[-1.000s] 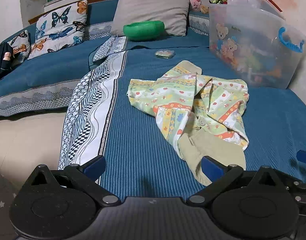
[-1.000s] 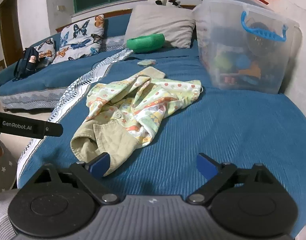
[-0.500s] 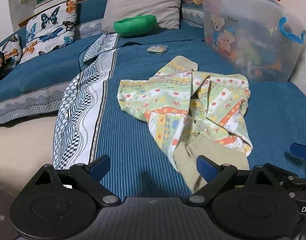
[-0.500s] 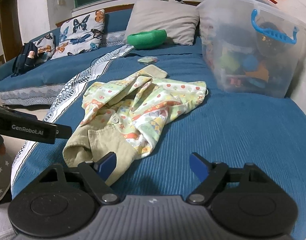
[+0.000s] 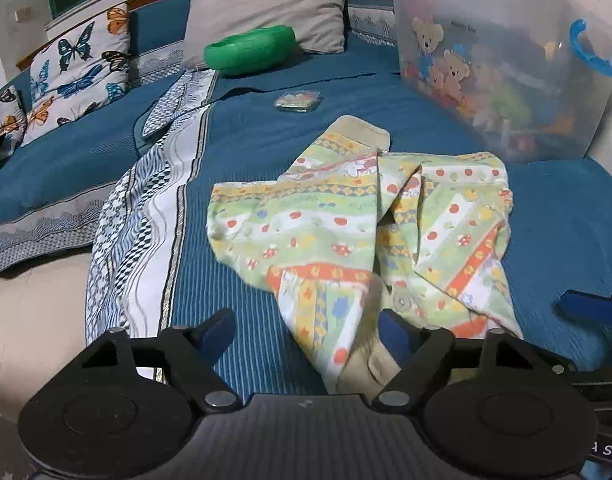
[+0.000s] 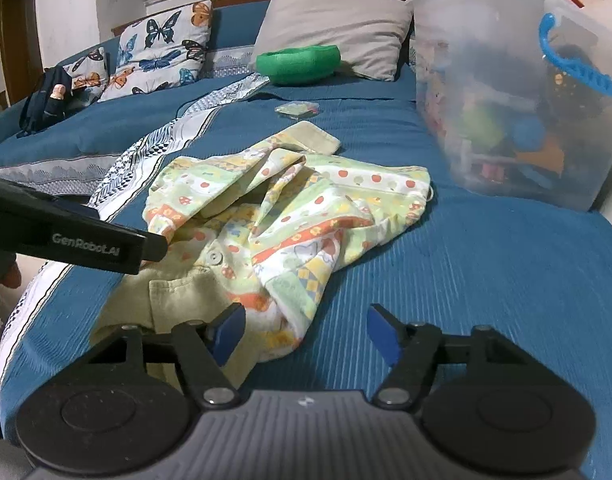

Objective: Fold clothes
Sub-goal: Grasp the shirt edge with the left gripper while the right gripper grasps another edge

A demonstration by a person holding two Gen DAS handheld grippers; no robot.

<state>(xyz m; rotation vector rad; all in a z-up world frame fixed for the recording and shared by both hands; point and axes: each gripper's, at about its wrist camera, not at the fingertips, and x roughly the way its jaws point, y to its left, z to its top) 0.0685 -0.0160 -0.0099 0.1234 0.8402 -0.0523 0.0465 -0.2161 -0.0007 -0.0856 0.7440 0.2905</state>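
- "GenRobot.AI" read in white on the black arm of your left gripper, seen from the right wrist view; lettering on the right tool in the left wrist view was cut off, only "A S" legible.
- Clear plastic tub at far right of the bed: blue handle, teddy bear print on its wall, small print above the bears too blurred to read. Inside was a jumble of colourful toys, items not separable through the plastic.
- Green bowl-shaped thing lay against the grey pillow; contents not visible.
- Small clear packet lay flat on the blue bedspread, beyond the garment.
- Child's printed shirt, crumpled near the middle of the bed, khaki collar end nearest you.
- Your left gripper: jaws moderately wide and closing, lower hem of the shirt between them, pads not pressing.
- Your right gripper: jaws moderately wide and closing over the shirt's near edge, no grip yet.
- Butterfly cushions and a dark bag sat at far left.
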